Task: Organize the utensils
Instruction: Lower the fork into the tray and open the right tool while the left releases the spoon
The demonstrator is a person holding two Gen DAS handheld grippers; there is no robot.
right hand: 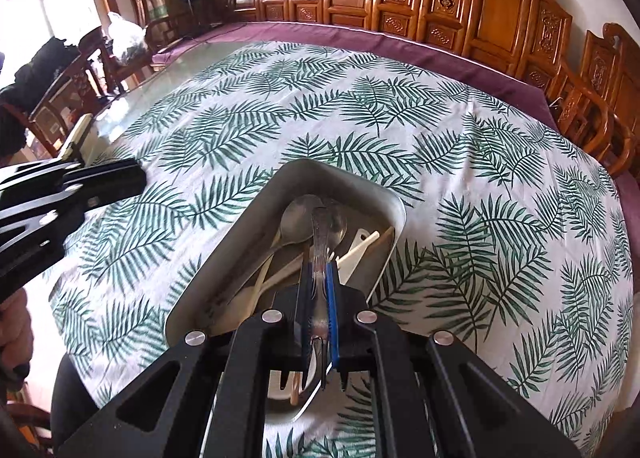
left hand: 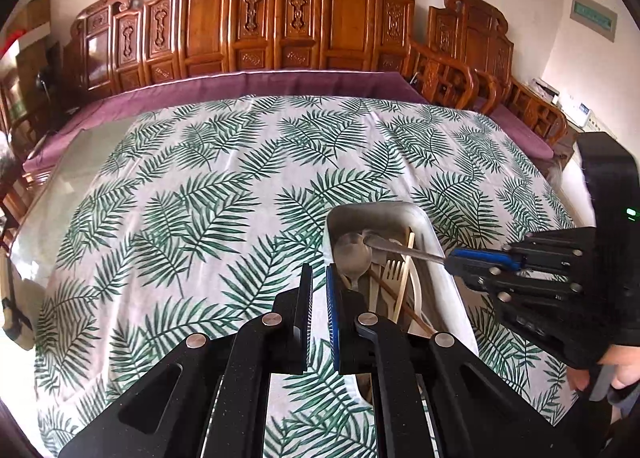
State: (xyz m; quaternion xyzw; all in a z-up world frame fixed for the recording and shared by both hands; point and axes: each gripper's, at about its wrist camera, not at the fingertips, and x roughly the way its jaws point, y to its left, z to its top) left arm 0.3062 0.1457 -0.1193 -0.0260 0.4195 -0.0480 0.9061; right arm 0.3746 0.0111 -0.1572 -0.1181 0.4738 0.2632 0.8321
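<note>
Right wrist view: right gripper point(right hand: 318, 278) is clamped on a metal spoon point(right hand: 322, 234) by its handle, bowl pointing toward 12 o'clock over the tray point(right hand: 256, 217). Inside the tray lie another spoon point(right hand: 298, 217), pale utensils and chopsticks. Left gripper point(right hand: 132, 177) sits at 9 o'clock, over the leaf-print cloth point(right hand: 460, 137).

Left wrist view: left gripper point(left hand: 319, 282) has its jaws closed with nothing between them, just at the tray's point(left hand: 436, 242) 9 o'clock edge. A wooden fork point(left hand: 394, 272) lies inside. Right gripper point(left hand: 454, 260) enters from 3 o'clock, holding the spoon point(left hand: 400, 248) above it.
</note>
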